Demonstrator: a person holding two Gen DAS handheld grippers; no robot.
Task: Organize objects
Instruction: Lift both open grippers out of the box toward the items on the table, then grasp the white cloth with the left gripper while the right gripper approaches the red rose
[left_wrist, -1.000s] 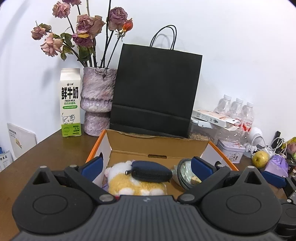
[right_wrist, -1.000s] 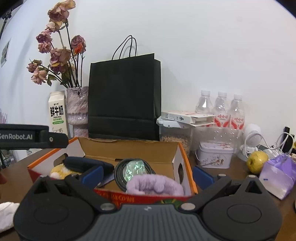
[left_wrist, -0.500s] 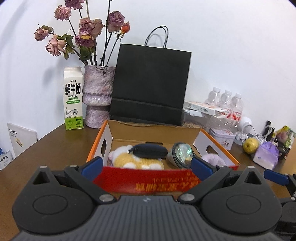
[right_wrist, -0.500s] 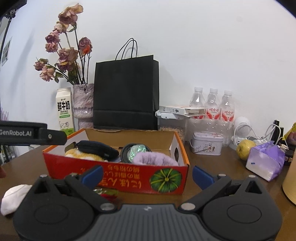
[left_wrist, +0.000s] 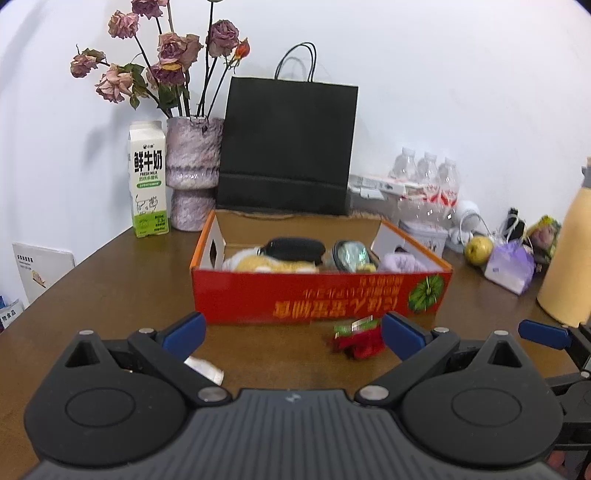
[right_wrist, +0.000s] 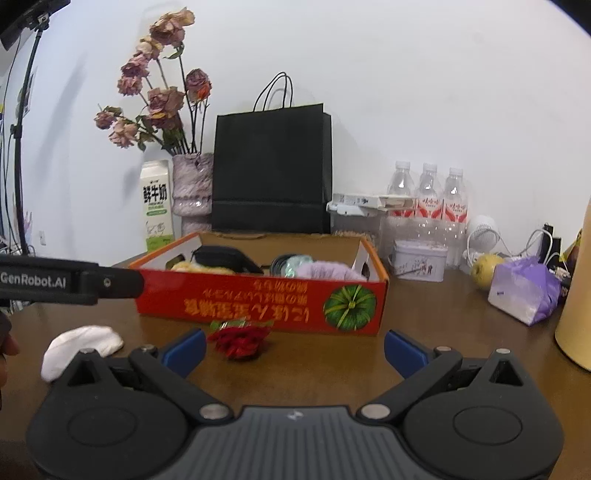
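Left wrist view: the orange cardboard box (left_wrist: 321, 295) sits near the middle of the brown table (left_wrist: 110, 288), in front of the black paper bag (left_wrist: 288, 147). It already holds a yellow plush toy (left_wrist: 266, 263), a black pouch (left_wrist: 295, 248), a round reflective item (left_wrist: 351, 254) and a lilac fluffy item (left_wrist: 402, 263).

Status, as judged: partly complete. Loose items remain on the table outside the box: a red crumpled wrapper (right_wrist: 240, 338) just beside the box's front wall, a white soft object (right_wrist: 83, 347) to the left, and a small silvery packet (left_wrist: 205, 369) near the left gripper.

Left gripper (left_wrist: 293, 332): jaws wide apart, holding nothing. Right gripper (right_wrist: 295, 347): jaws wide apart, holding nothing. Both are low over the table, short of the box front.

Clearances: open tabletop lies left of the box and in front of it. The right side is crowded by an apple (right_wrist: 487, 267), a purple bag (right_wrist: 524, 290), a tin (right_wrist: 419, 260) and a tall tan container (right_wrist: 578, 295). The box's front wall stands between the grippers and its interior; entry is judged to need a lift over the rim.
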